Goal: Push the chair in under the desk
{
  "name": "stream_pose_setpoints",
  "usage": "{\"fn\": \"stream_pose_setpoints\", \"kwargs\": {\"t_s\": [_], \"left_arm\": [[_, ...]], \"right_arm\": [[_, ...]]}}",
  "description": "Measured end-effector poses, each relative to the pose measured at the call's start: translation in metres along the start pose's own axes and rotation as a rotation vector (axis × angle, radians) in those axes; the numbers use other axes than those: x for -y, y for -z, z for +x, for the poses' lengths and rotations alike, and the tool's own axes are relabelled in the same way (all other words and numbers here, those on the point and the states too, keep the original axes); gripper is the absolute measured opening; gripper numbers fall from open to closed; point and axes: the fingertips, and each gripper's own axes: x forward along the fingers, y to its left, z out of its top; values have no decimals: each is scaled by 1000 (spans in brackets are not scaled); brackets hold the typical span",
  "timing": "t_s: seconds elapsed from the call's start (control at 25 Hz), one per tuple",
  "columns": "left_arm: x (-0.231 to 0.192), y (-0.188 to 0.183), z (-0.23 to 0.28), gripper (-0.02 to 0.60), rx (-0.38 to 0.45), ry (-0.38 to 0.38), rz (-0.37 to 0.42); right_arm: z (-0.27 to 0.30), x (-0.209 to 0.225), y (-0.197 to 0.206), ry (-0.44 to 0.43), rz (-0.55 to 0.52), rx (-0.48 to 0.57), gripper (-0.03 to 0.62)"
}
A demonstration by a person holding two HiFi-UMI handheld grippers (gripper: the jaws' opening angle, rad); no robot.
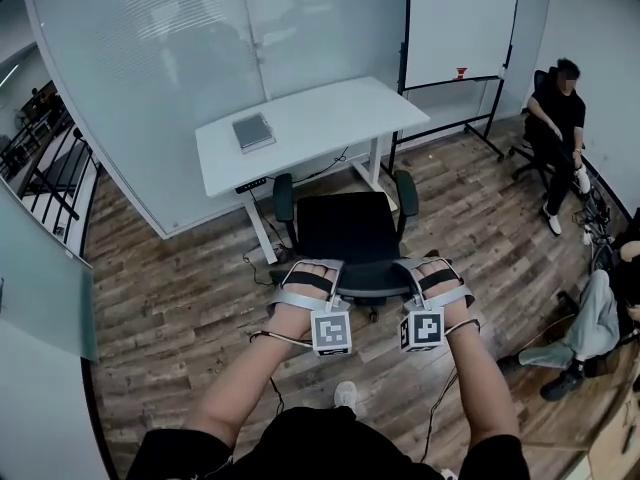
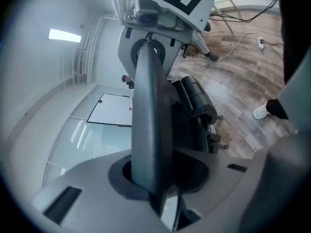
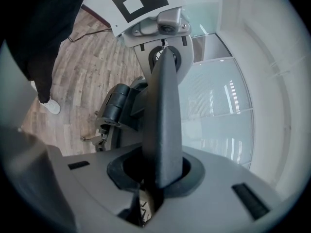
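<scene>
Head view: the left gripper [image 1: 312,268] and right gripper [image 1: 432,268] sit side by side on the top edge of the black chair [image 1: 350,230]. Its seat stretches ahead of them, just short of the white desk [image 1: 310,123]

Left gripper view: jaws clamped on the backrest rim [image 2: 151,120]

Right gripper view: jaws likewise clenched on that rim

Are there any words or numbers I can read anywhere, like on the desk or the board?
None can be read.
Marker cubes on the left gripper and right gripper: black-and-white squares, no letters.
Whiteboard: no writing shows.
Grey pad on the desk: too small to tell.
</scene>
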Motion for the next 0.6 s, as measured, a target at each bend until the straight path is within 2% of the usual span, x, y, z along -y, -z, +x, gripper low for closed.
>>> {"fn": "stream_pose_setpoints", "kwargs": {"t_s": [0.24, 0.48, 0.6], "left_arm": [[-19, 8, 32, 101, -7, -26, -19], [-34, 25, 63, 103, -2, -14, -56], [-42, 38, 78, 103, -27, -28, -29]], "right_arm": [[37, 12, 14, -1, -17, 30, 61], [75, 29, 17, 3, -18, 40, 61], [91, 36, 17, 2, -20, 39, 60]]}}
